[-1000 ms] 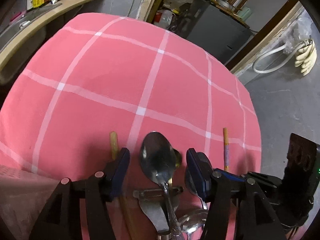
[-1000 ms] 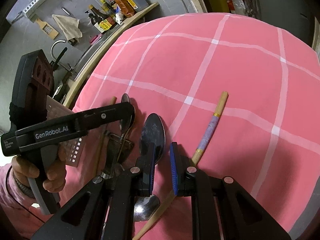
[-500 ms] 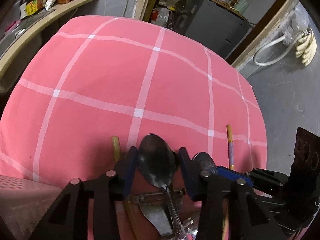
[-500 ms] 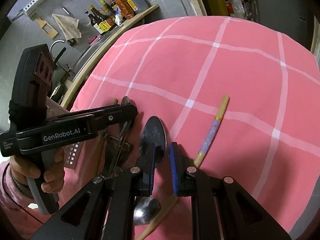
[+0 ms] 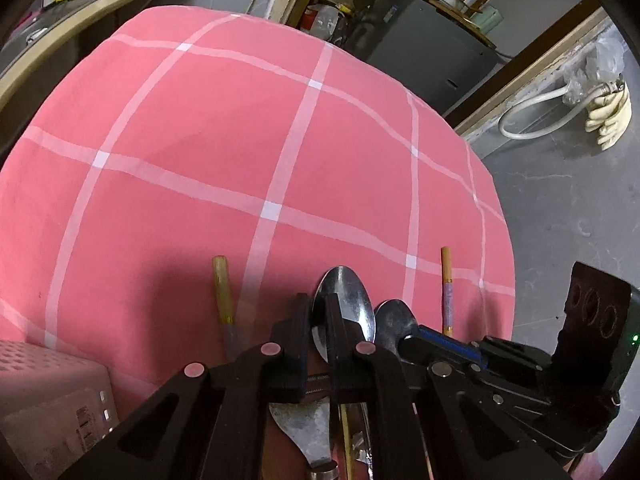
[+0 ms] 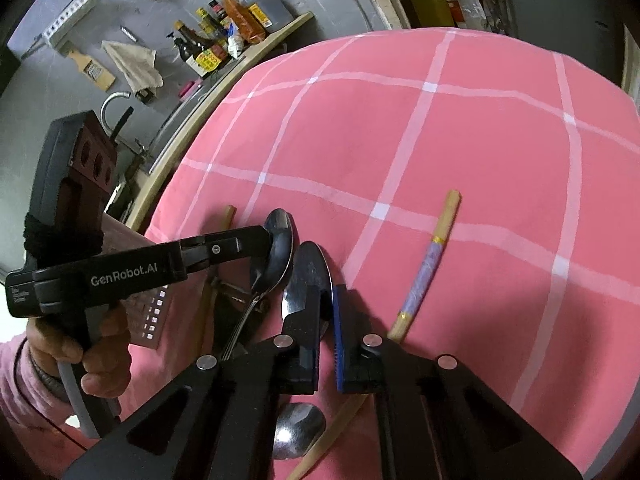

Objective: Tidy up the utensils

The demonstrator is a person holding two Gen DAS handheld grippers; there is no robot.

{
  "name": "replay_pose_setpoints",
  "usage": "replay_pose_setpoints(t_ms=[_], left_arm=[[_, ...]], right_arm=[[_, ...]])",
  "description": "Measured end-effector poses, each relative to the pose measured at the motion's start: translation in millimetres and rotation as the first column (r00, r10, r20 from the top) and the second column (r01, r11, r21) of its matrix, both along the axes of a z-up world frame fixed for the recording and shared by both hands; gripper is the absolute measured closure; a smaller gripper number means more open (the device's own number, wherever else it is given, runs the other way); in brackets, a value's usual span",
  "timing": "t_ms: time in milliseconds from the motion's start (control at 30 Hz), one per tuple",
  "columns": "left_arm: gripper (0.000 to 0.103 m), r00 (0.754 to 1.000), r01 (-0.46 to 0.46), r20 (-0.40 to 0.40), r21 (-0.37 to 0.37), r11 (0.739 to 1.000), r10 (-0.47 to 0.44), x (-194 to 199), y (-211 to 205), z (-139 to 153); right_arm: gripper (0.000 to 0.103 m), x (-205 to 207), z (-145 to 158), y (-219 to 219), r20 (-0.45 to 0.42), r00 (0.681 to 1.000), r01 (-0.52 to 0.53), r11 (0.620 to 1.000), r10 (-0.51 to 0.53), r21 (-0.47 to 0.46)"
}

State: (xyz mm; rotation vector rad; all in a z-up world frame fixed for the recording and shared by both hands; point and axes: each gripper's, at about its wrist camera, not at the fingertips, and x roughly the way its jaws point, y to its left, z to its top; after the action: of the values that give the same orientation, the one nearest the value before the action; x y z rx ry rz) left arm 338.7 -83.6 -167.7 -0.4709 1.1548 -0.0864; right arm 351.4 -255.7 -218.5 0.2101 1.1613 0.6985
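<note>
spoons lie clustered at 6 o'clock on the table [image 5: 280, 140]. left gripper [image 5: 318, 312] is clamped on one spoon [image 5: 352, 300] bowl for sorting; right gripper [image 6: 326, 312] sits nearly closed around a second spoon [image 6: 312, 268].

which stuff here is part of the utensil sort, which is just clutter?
Job:
- spoon in left gripper
- second spoon at right gripper
- chopsticks
- pink basket

Clutter:
- sauce bottles
- rag
- hose
</note>
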Motion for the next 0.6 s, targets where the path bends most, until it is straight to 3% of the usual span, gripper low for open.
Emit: replay_pose_setpoints(t_ms=[600], left_arm=[[0.101,0.998,0.063,0.037,-0.096,0.993,-0.06,-3,-9,12]], right_arm=[[0.102,-17,15,-34,0.057,0.987,0.152,0.988,-0.153,0.017]])
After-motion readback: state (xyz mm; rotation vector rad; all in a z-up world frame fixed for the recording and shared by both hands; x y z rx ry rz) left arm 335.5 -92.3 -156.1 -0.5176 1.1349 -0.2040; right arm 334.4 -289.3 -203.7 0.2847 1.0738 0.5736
